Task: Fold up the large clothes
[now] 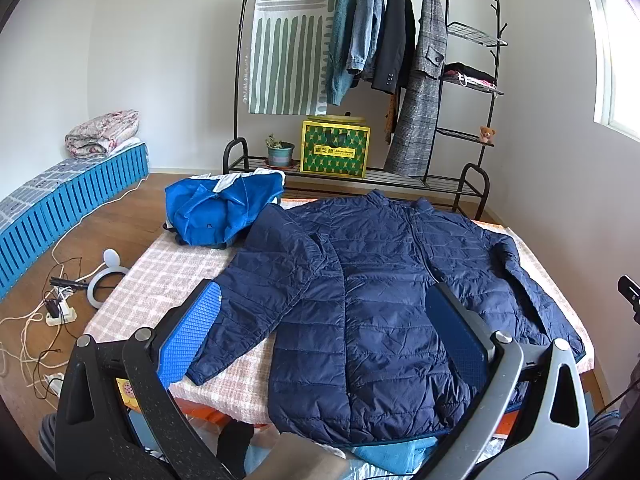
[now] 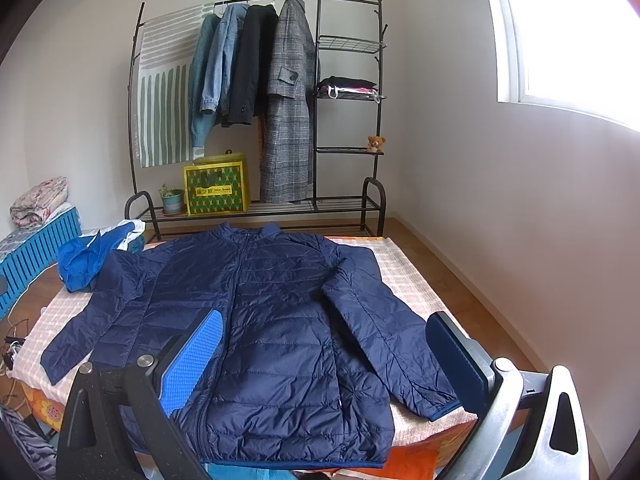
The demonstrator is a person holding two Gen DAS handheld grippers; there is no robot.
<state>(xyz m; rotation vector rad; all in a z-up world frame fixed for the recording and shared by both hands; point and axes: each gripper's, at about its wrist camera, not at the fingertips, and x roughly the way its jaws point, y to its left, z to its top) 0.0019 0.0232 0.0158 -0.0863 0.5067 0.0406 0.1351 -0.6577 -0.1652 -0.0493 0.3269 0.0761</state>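
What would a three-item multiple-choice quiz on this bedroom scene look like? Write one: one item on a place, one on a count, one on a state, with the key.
1. Where does the bright blue garment lie?
A. on the rack's bottom shelf
B. at the far left corner of the checked cover, beside the navy jacket's shoulder
C. on the floor by the cables

2. How many garments hang on the clothes rack?
A. two
B. four
C. six

3. How does the navy puffer jacket lie?
A. flat, front up, both sleeves spread out
B. folded in half
C. rolled into a bundle

Key: 1 B, it sits bunched on the cover next to the jacket. 2 B, a teal one, a denim one, a black one and a grey check coat hang there. 3 A, the front closure shows and no fold is made; left gripper and right gripper are both open above it.
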